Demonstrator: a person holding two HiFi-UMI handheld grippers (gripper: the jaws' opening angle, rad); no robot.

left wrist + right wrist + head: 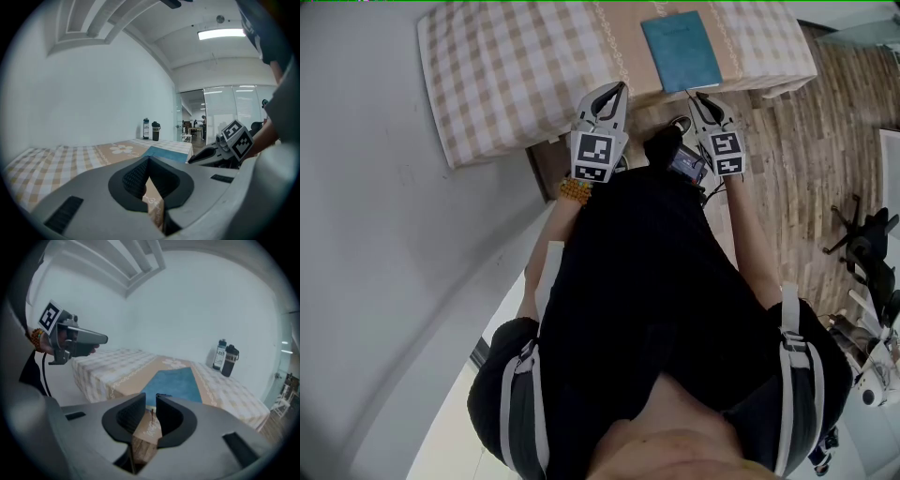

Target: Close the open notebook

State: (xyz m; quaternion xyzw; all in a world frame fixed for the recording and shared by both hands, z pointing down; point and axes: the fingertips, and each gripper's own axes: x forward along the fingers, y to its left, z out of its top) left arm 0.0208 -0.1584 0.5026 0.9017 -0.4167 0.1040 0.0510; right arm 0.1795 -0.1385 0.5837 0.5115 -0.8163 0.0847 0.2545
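Spanning the top of the head view, the counter (506, 75) is covered by a checked cloth. The blue notebook (680, 52) is seen lying flat on it near the front edge with its cover shut, so the closing step is judged complete. The left tool (619, 89) is held at the edge, jaws together on nothing. The right tool (696, 98) is held just short of the notebook, jaws slightly apart and empty. Only a withdrawal is judged necessary next.

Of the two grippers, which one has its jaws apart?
The right gripper: a narrow gap shows between its jaws, with nothing held, in front of the closed blue notebook. The left gripper differs: its jaws meet at their tips.
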